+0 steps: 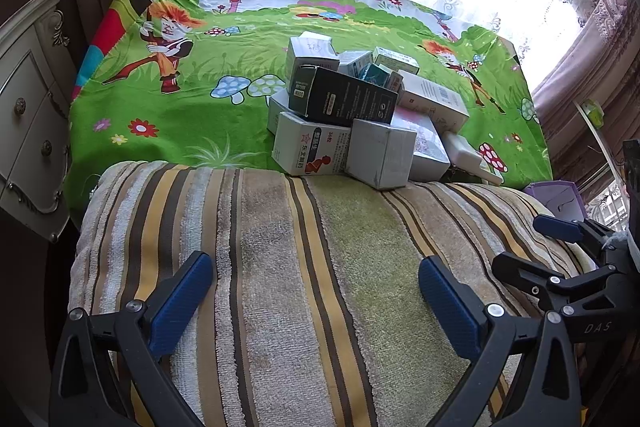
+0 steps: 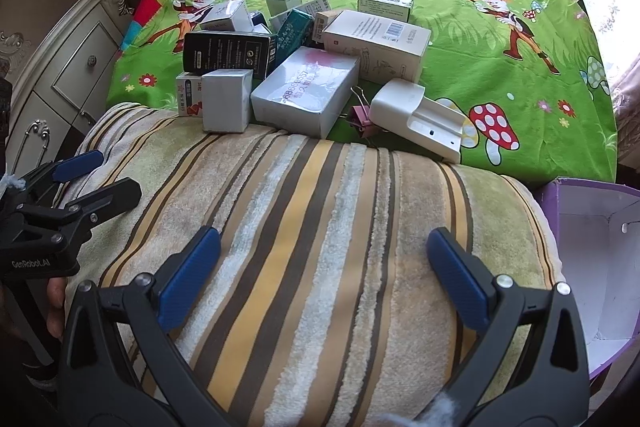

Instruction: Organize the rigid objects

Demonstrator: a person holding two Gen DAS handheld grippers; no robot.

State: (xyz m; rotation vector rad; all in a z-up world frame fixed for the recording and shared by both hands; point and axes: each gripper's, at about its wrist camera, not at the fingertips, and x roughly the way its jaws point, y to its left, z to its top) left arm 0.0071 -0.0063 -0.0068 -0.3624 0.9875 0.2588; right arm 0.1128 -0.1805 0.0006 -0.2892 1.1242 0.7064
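Observation:
A heap of small cartons lies on the green cartoon cloth (image 1: pixel 168 115) (image 2: pixel 500 39): a black box (image 1: pixel 344 99) (image 2: pixel 228 51) on top, a grey cube box (image 1: pixel 380 151) (image 2: pixel 226 101), a white box with pink print (image 2: pixel 306 91), a long white carton (image 2: pixel 376 43). A white plastic charger piece (image 2: pixel 420 119) and a pink binder clip (image 2: pixel 362 119) lie to the right. My left gripper (image 1: pixel 316 303) and right gripper (image 2: pixel 324 279) both hover open and empty over the striped towel (image 1: pixel 280 247) (image 2: pixel 320 207), short of the heap.
An open purple box with a white inside (image 2: pixel 596 255) (image 1: pixel 558 197) stands at the towel's right end. A cream carved drawer cabinet (image 1: pixel 32 107) (image 2: pixel 68 75) borders the left side. Curtains and a bright window lie behind the cloth.

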